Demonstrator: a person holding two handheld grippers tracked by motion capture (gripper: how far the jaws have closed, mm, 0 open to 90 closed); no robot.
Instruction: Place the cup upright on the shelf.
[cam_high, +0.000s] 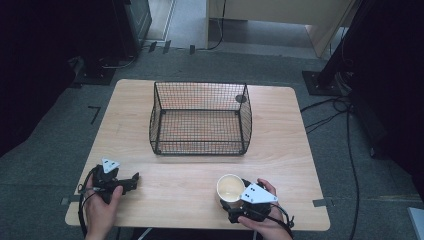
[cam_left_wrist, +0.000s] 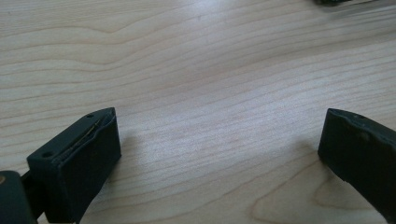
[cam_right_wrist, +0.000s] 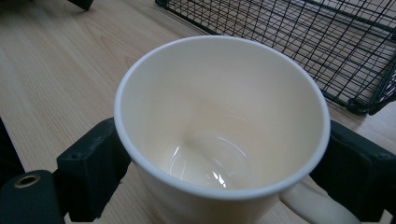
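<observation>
Right gripper (cam_right_wrist: 219, 154) has the mug (cam_right_wrist: 219, 126) clamped between its jaws, basket (cam_right_wrist: 327, 51) just ahead and empty, so the drop-in looks undone, while the left gripper (cam_left_wrist: 219, 149) idles open over bare table (cam_left_wrist: 210, 56).

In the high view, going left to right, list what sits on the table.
left gripper → wire basket → cream mug → right gripper, its jaws either side of the mug
</observation>
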